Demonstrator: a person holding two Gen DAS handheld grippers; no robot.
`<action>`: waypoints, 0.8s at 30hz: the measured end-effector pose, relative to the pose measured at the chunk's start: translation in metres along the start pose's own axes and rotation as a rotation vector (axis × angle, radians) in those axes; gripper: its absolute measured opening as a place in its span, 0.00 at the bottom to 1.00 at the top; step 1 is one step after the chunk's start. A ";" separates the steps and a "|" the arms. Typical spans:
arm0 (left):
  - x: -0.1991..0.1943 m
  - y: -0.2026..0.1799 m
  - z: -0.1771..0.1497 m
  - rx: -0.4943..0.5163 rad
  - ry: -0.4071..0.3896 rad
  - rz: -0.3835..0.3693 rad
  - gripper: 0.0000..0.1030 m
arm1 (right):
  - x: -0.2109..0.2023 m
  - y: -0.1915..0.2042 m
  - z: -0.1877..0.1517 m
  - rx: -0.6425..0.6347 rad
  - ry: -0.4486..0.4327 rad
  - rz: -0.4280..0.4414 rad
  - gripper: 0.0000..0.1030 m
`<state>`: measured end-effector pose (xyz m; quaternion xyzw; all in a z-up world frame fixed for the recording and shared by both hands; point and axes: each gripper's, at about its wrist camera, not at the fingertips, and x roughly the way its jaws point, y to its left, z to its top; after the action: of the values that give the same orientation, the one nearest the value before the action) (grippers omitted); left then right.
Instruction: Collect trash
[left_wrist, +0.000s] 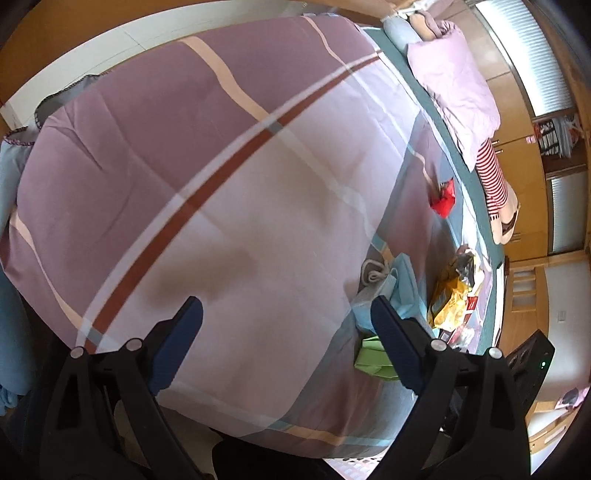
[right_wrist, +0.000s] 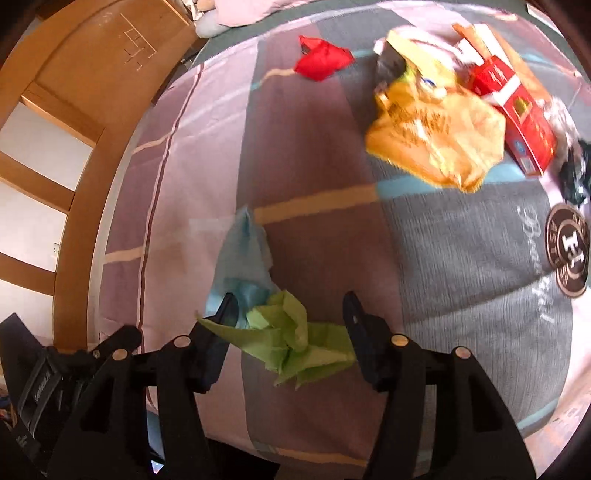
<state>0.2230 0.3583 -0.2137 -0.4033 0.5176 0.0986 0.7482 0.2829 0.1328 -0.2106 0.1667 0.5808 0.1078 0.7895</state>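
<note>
Trash lies on a bed with a purple plaid quilt (left_wrist: 229, 192). In the right wrist view, crumpled green paper (right_wrist: 295, 339) lies between the open fingers of my right gripper (right_wrist: 290, 308), with a light blue wrapper (right_wrist: 242, 254) just beyond. A yellow snack bag (right_wrist: 436, 136), a red carton (right_wrist: 517, 110) and a red wrapper (right_wrist: 321, 61) lie farther off. My left gripper (left_wrist: 286, 317) is open and empty over the quilt; the green paper (left_wrist: 373, 360) and blue wrapper (left_wrist: 399, 291) sit by its right finger.
A wooden bed frame (right_wrist: 92, 155) runs along the left of the right wrist view. Pillows (left_wrist: 454, 85) and a striped soft toy (left_wrist: 495, 184) lie at the bed's far side. A black crumpled item (right_wrist: 574, 177) lies at the right edge.
</note>
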 end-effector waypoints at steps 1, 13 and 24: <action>0.001 0.000 -0.001 0.002 0.001 0.002 0.89 | -0.001 -0.001 -0.004 0.001 0.002 0.004 0.58; 0.004 0.002 -0.003 0.000 0.011 0.013 0.89 | -0.025 -0.012 -0.012 0.063 -0.083 0.064 0.65; 0.003 0.000 -0.005 -0.001 -0.005 0.014 0.89 | -0.019 0.001 -0.017 -0.031 -0.063 0.035 0.15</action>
<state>0.2211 0.3541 -0.2168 -0.3999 0.5186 0.1051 0.7484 0.2611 0.1294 -0.1978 0.1681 0.5510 0.1253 0.8078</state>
